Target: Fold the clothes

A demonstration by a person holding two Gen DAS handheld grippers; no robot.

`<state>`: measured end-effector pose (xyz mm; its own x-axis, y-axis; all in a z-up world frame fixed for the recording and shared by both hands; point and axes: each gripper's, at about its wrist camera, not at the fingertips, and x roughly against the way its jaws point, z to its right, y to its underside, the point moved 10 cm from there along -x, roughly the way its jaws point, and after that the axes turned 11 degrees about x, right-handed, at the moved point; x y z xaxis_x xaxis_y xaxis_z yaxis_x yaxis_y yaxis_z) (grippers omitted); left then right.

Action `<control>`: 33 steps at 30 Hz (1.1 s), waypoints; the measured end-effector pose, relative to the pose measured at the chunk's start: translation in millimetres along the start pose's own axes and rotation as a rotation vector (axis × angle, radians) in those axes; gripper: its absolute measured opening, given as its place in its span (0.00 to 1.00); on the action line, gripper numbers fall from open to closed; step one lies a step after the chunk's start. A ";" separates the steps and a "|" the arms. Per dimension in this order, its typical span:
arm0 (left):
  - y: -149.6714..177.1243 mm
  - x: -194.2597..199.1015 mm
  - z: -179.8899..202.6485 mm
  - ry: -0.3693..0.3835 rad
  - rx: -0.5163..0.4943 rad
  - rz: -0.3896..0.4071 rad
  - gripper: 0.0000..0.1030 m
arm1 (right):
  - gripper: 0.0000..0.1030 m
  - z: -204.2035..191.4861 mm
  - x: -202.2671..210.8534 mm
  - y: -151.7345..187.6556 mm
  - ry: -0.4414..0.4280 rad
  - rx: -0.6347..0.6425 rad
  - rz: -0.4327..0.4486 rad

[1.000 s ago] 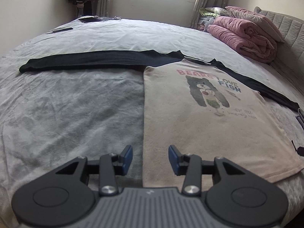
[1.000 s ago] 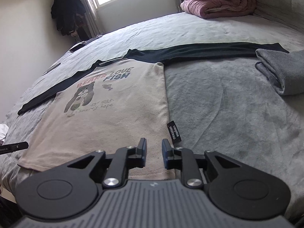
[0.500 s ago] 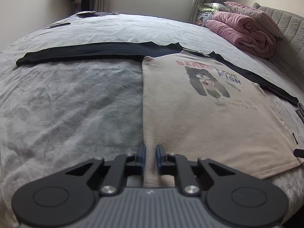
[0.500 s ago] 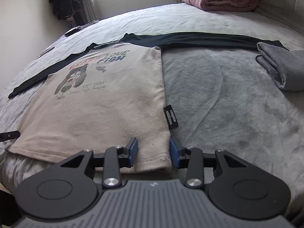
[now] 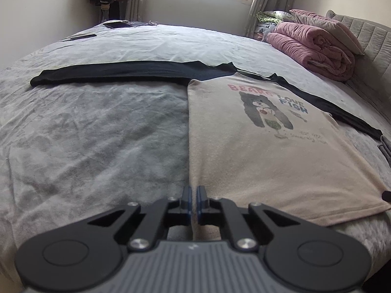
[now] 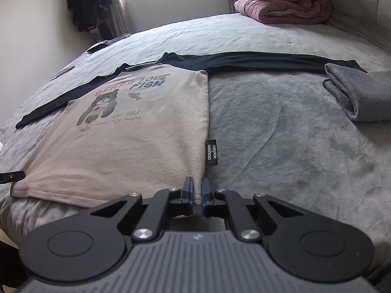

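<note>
A beige long-sleeved shirt (image 5: pixel 264 146) (image 6: pixel 136 141) with a bear print and black sleeves lies flat on the grey bed. Both black sleeves (image 5: pixel 127 72) (image 6: pixel 264 59) are spread out sideways. My left gripper (image 5: pixel 193 201) is shut on the shirt's hem at its left bottom corner. My right gripper (image 6: pixel 197 196) is shut on the hem at the right bottom corner, just below a black label (image 6: pixel 211 152). The tip of the right gripper shows at the far right edge (image 5: pixel 386 195) of the left wrist view.
A folded grey garment (image 6: pixel 361 95) lies on the bed (image 5: pixel 85 134) to the right of the shirt. Rolled pink quilts (image 5: pixel 315 46) (image 6: pixel 281 0) sit by the headboard. Dark flat items (image 5: pixel 114 25) lie at the bed's far end under the window.
Both grippers have gone from open around the hem corners to shut on them. The views have tilted up slightly.
</note>
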<state>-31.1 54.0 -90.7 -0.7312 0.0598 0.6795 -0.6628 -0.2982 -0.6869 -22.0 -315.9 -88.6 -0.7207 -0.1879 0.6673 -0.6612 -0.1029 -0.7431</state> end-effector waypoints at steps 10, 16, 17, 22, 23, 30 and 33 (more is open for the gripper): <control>-3.1 0.8 -5.7 -0.036 -0.024 0.029 0.35 | 0.21 -4.4 -6.3 2.3 0.020 0.049 -0.019; -17.5 8.9 -23.0 -0.080 0.037 0.073 0.39 | 0.28 -2.9 -0.2 -7.7 0.040 0.045 0.031; -18.1 7.6 -23.1 -0.083 0.038 0.071 0.40 | 0.28 -3.0 -0.1 -9.8 0.043 0.044 0.038; -22.7 1.5 -11.2 -0.080 0.001 0.069 0.40 | 0.28 -10.4 -7.2 -21.6 0.022 0.061 0.047; -24.8 0.7 -7.6 -0.078 -0.007 0.072 0.40 | 0.28 -12.6 -9.6 -24.0 0.018 0.070 0.044; -42.8 -15.6 26.9 -0.073 -0.113 0.076 0.45 | 0.33 -26.0 -33.4 -44.3 0.001 0.137 0.008; -49.8 -30.6 38.5 -0.074 -0.143 0.060 0.47 | 0.34 -30.7 -47.3 -53.7 -0.009 0.158 -0.016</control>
<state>30.5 30.4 -67.4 -0.7600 -0.0264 0.6494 -0.6380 -0.1599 -0.7532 41.1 -271.5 -78.7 -0.7082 -0.1939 0.6789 -0.6307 -0.2585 -0.7317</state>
